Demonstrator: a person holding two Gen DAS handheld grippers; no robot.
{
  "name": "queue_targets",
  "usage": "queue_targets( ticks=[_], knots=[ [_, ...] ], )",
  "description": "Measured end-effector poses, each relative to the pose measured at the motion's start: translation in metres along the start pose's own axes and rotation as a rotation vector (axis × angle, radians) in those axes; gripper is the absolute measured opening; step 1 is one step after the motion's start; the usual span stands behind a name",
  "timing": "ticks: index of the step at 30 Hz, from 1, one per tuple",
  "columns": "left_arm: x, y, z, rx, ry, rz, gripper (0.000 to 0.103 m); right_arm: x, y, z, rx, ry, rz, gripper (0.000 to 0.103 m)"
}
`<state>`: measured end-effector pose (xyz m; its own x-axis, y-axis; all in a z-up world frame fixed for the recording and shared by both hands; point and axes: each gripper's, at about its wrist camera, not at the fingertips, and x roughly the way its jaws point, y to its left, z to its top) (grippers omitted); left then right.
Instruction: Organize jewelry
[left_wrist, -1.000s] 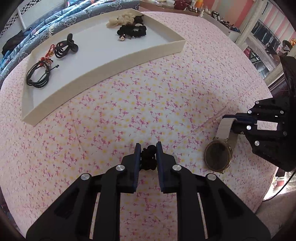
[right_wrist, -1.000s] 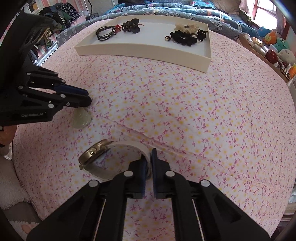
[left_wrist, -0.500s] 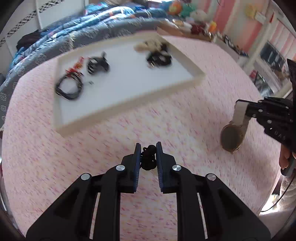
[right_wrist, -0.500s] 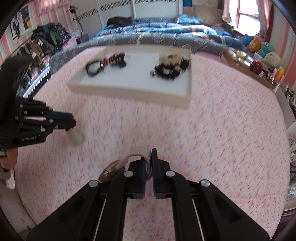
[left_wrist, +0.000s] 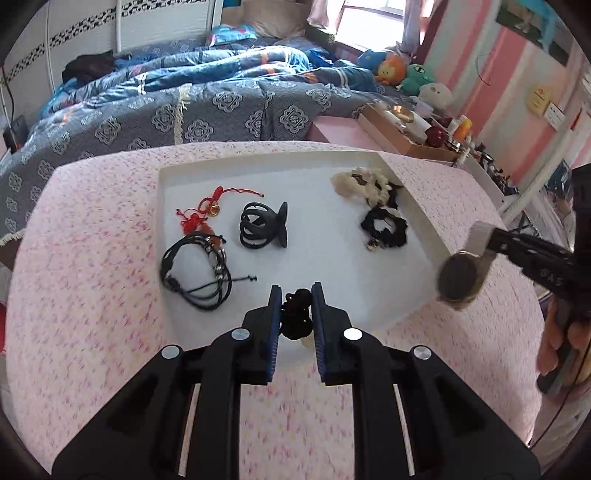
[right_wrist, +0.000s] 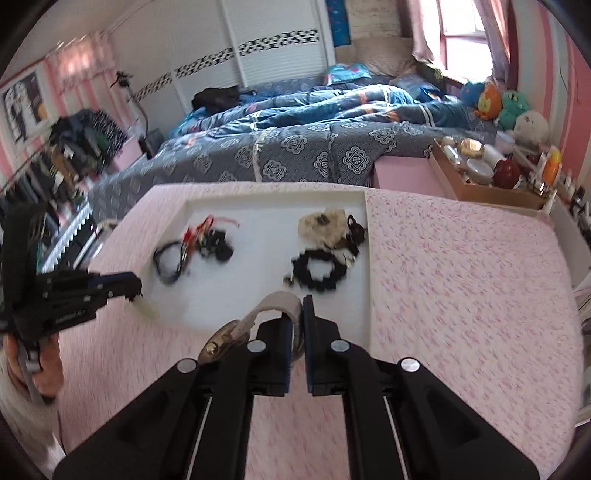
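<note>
Black knotted cord (left_wrist: 295, 310), with a pale bead partly hidden beneath it, is clamped in the left gripper (left_wrist: 295, 306) above the near edge of the white tray (left_wrist: 424, 221). A watch (left_wrist: 460, 278) is pinched by its beige strap in the closed right gripper (right_wrist: 301, 325); its dial is seen only from the left wrist view, blurred. White lettering on both gripper bodies is unreadable. Tray contents are smeared in the right view.
</note>
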<state>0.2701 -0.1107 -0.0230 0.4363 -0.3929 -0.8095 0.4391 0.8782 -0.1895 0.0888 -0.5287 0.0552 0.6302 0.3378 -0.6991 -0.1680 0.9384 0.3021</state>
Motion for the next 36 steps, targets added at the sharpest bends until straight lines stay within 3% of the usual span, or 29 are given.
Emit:
queue_targets(
  ticks=[8, 14, 20, 21, 23, 27, 36],
  knots=[
    [0.049, 0.011, 0.002, -0.039, 0.054, 0.049, 0.014, 0.079, -0.009, -0.003, 0.075, 0.093, -0.01, 0.005],
    [0.062, 0.019, 0.002, -0.059, 0.072, 0.084, 0.015, 0.106, -0.011, -0.008, 0.023, 0.145, -0.105, 0.005],
    [0.069, 0.02, 0.0, -0.07, 0.09, 0.094, 0.016, 0.113, -0.006, -0.011, -0.043, 0.173, -0.162, 0.011],
    [0.069, 0.02, 0.0, -0.067, 0.089, 0.094, 0.017, 0.112, -0.008, -0.011, -0.039, 0.172, -0.154, 0.021],
    [0.067, 0.02, -0.001, -0.066, 0.092, 0.094, 0.026, 0.108, -0.008, -0.01, -0.039, 0.169, -0.155, 0.043],
    [0.055, 0.017, -0.003, -0.055, 0.064, 0.12, 0.051, 0.101, -0.004, -0.007, -0.063, 0.164, -0.16, 0.045],
    [0.014, 0.004, -0.009, -0.021, -0.008, 0.174, 0.072, 0.067, 0.014, -0.008, -0.14, 0.103, -0.168, 0.059]
  ],
)
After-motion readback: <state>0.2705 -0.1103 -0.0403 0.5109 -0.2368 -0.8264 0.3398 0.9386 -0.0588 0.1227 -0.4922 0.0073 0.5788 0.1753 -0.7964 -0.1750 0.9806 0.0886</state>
